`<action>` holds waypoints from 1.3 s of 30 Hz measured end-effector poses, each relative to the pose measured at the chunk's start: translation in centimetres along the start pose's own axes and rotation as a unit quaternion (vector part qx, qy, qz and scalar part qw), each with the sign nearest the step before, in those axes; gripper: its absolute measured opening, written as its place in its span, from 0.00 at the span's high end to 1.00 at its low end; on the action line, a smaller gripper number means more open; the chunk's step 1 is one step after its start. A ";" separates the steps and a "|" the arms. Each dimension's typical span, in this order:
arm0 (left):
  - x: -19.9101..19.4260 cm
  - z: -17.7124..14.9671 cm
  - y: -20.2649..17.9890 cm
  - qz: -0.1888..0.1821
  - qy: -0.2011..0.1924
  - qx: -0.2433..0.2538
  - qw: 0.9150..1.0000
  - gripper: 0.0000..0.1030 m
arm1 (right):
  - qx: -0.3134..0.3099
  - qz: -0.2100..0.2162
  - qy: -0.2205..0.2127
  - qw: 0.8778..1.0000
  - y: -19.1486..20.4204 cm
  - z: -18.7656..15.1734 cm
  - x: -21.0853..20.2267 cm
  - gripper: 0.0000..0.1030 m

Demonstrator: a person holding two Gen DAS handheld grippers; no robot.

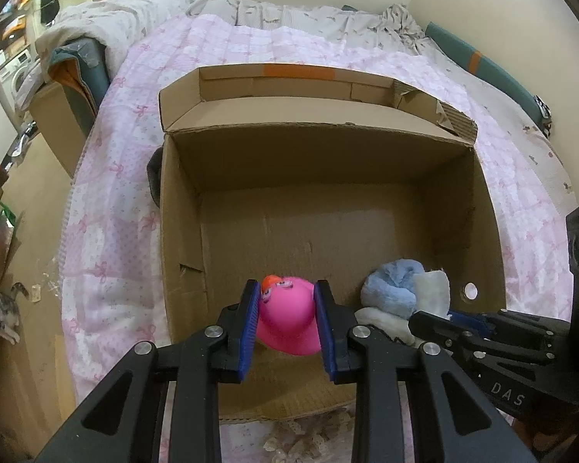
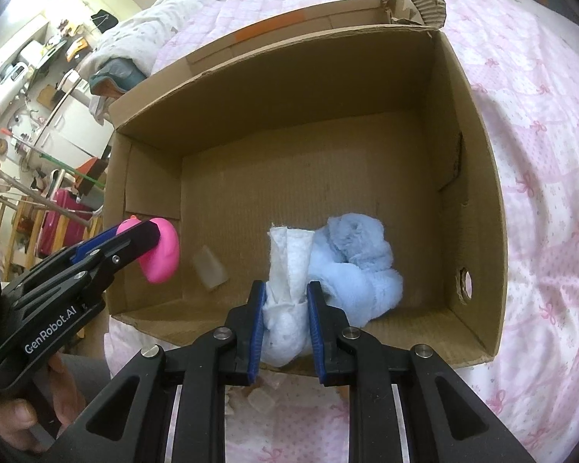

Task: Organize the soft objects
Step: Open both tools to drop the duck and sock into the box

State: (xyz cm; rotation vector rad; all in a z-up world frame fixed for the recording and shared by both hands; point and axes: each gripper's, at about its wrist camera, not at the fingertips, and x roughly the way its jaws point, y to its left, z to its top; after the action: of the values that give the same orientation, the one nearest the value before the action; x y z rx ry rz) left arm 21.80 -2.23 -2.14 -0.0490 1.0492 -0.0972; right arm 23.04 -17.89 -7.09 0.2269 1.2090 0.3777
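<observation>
Soft objects sit in and over an open cardboard box [image 1: 486, 208] that rests on a bed [image 1: 135, 123] spread with a pink bow-patterned quilt. The left gripper [image 1: 287, 320] reaches forward over the box's near rim, tipped slightly downward, its jaws clenched on a pink toy duck [image 1: 285, 320]. The duck hangs above the near left part of the box floor, pinched at both flanks by the blue pads [image 1: 251, 328]; its head with an orange beak and painted eyes points away from the camera toward the far wall, and its broad rounded base faces back toward the gripper. It looks smooth, glossy and bright magenta. The right gripper [image 2: 287, 320] comes in over the near rim as well, angled down into the box, its jaws grasping a white cloth [image 2: 287, 301]. That cloth is a crumpled, rolled strip whose long axis runs roughly away from the camera, its far end standing up as a loose tube. Touching it on the right lies a pale blue fluffy plush [image 2: 359, 254], bunched into folds on the box floor near the right wall, which has a round hole in it. In the right wrist view a bare hand [image 2: 23, 413] grips the left gripper's handle at the lower left, and a small translucent piece [image 2: 210, 266] lies on the box floor between the duck and the cloth.
</observation>
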 end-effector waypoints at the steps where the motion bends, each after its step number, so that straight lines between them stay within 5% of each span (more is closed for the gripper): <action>1: 0.0 0.0 -0.1 0.002 0.000 0.002 1.000 0.75 | 0.001 0.000 0.001 1.000 -0.1 0.0 0.0 0.78; 3: 0.0 -0.1 -0.2 0.002 0.001 0.005 1.000 0.73 | 0.001 0.000 0.001 1.000 0.0 0.0 0.0 0.78; 7: -0.2 -0.2 -0.3 0.004 0.000 0.006 1.000 0.53 | 0.001 0.000 0.000 1.000 -0.1 0.0 0.0 0.78; 23: -0.6 -0.1 -0.4 0.010 -0.007 0.007 1.000 0.45 | 0.002 -0.008 -0.001 1.000 -0.1 0.0 0.1 0.75; 26: -0.8 -0.1 -0.3 0.016 -0.012 0.006 1.000 0.43 | 0.008 -0.005 -0.003 1.000 -0.2 0.1 0.1 0.56; 27: -0.9 -0.1 -0.3 0.017 -0.015 0.005 1.000 0.42 | 0.013 0.000 -0.007 1.000 -0.3 0.1 -0.1 0.32; 28: -1.1 0.0 -0.2 0.014 -0.017 0.003 1.000 0.41 | 0.022 0.000 -0.015 1.000 -0.6 0.2 -0.4 0.27; 30: -1.3 0.0 -0.2 0.015 -0.021 0.001 1.000 0.41 | 0.033 0.016 -0.023 0.999 -1.0 0.4 -0.8 0.26; 34: -1.3 0.0 -0.4 0.016 -0.022 0.007 1.000 0.41 | 0.050 0.016 -0.047 0.998 -1.6 0.5 -1.6 0.04; 39: -1.4 0.0 -0.5 0.021 -0.023 0.009 0.999 0.41 | 0.040 0.001 -0.068 0.997 -1.3 0.6 -2.2 0.00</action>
State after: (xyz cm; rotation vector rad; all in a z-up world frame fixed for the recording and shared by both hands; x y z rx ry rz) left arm 21.09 -2.59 -0.93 -0.0122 1.0020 -0.0665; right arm 23.14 -19.95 -5.45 0.3182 1.0904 0.3113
